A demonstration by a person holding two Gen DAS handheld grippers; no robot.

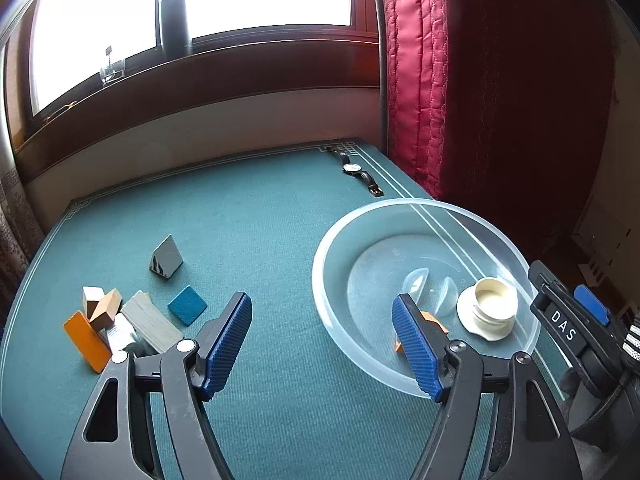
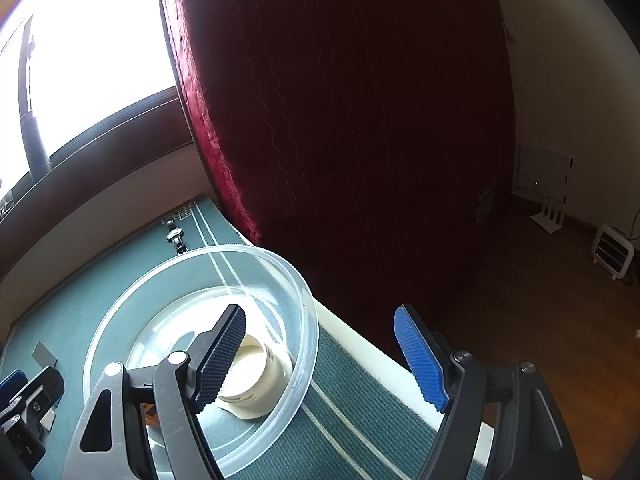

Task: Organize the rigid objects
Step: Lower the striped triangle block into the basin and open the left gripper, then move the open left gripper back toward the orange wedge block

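A clear plastic bowl [image 1: 424,208] sits at the right of the green table. It holds a cream screw cap [image 1: 490,308], a clear plastic piece [image 1: 416,280] and an orange block [image 1: 434,318] half hidden behind my finger. My left gripper [image 1: 320,304] is open and empty at the bowl's left rim. Loose pieces lie to the left: an orange flat block [image 1: 86,340], wooden blocks [image 1: 106,308], a pale plank [image 1: 150,326], a blue tile [image 1: 187,305] and a dark prism [image 1: 166,258]. My right gripper [image 2: 318,314] stands open over the bowl's [image 2: 240,248] right rim, above the cap [image 2: 252,376].
A wristwatch [image 1: 356,170] lies at the table's far right corner. A red quilted mattress [image 1: 480,80] stands close against the table's right side. A dark flask [image 1: 174,20] and a glass [image 1: 112,70] stand on the window sill. The table's right edge [image 2: 360,344] runs under my right gripper.
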